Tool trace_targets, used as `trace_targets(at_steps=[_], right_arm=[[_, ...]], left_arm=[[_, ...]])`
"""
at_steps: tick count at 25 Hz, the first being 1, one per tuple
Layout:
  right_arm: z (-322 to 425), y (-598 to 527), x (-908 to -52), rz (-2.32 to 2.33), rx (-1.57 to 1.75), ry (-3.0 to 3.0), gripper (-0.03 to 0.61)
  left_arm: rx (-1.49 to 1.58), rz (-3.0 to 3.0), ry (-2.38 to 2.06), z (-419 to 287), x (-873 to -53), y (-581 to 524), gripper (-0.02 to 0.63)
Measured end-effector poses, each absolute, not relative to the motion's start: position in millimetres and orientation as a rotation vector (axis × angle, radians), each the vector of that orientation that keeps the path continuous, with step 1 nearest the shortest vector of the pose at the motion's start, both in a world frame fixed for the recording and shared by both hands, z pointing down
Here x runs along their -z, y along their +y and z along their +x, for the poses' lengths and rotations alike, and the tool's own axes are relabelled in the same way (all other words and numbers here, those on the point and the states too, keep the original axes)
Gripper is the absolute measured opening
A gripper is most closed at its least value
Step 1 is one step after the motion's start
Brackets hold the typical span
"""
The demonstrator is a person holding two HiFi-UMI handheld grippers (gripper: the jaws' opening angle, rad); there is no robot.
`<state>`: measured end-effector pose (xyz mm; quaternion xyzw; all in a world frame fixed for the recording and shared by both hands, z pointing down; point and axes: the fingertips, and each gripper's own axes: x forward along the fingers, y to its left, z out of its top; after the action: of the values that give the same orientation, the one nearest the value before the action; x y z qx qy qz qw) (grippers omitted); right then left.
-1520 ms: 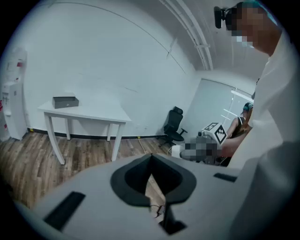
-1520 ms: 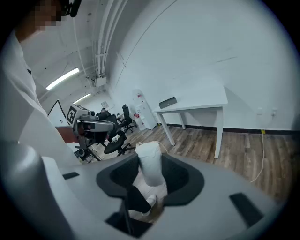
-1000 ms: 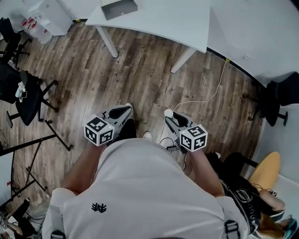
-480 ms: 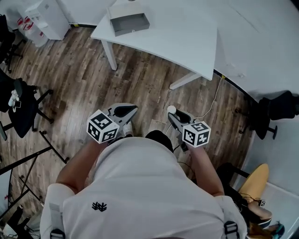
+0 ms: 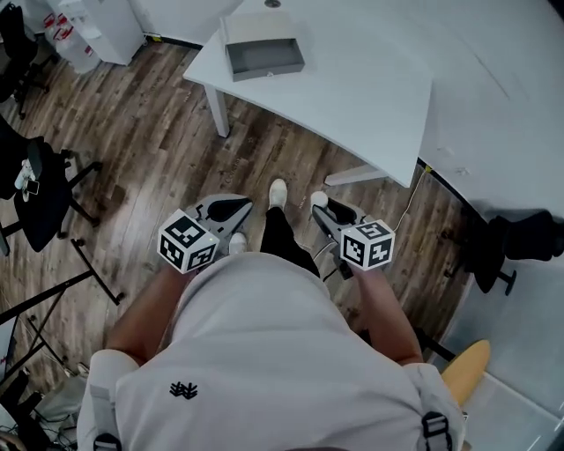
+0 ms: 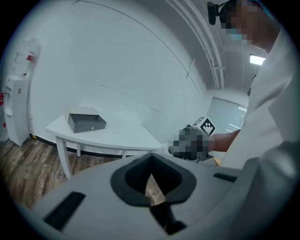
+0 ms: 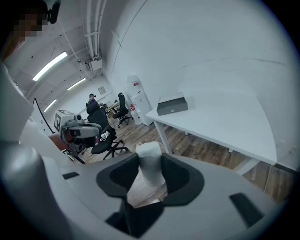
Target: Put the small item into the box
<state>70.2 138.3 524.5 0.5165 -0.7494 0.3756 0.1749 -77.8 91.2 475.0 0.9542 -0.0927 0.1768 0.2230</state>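
A grey open box [image 5: 263, 55] sits on the far left part of a white table [image 5: 379, 97]; it also shows as the box [image 6: 86, 123] in the left gripper view and the box [image 7: 172, 105] in the right gripper view. My right gripper [image 5: 322, 208] is shut on a small white cylinder-shaped item [image 7: 150, 165], which stands upright between the dark pads. The item [image 5: 319, 200] pokes out at the jaw tips. My left gripper [image 5: 226, 210] is shut, its pad tips meeting with nothing between them. Both grippers hang at waist height over the wooden floor, short of the table.
A black office chair [image 5: 40, 189] stands at the left and a dark chair [image 5: 520, 240] at the right. A white dispenser [image 5: 92, 26] is by the far wall. A white cable [image 5: 407, 204] lies on the floor near the table leg [image 5: 357, 174].
The table and box have slid down and nearer in the head view as the person walks toward them. Both grippers keep their pose; the white item stays in the right jaws.
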Motion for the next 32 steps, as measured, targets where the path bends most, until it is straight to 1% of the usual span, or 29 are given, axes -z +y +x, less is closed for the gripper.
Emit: trace_targets(at_steps=[12,18,24,32], right_arm=[[125,-42,-526,1.193,-0.982,-2.254,0.158],[132,-115,-530,1.051,-0.958,-2.288,0.158],[116,-183,-532,0.976,-0.905,-2.291,0.158],[88,-264,-545,0.950,-0.879,-2.230,0.158]], left_arm=[[-0.471,2.592,-0.571,-27,-460,-42,0.008],[-0.434,2.571,-0.678,-6,-456,-84,0.008],[-0.370,2.532,-0.758,-20,-453,-116,0.007],[-0.382,2.550,-0.759,-55,-452,-175,0.008]])
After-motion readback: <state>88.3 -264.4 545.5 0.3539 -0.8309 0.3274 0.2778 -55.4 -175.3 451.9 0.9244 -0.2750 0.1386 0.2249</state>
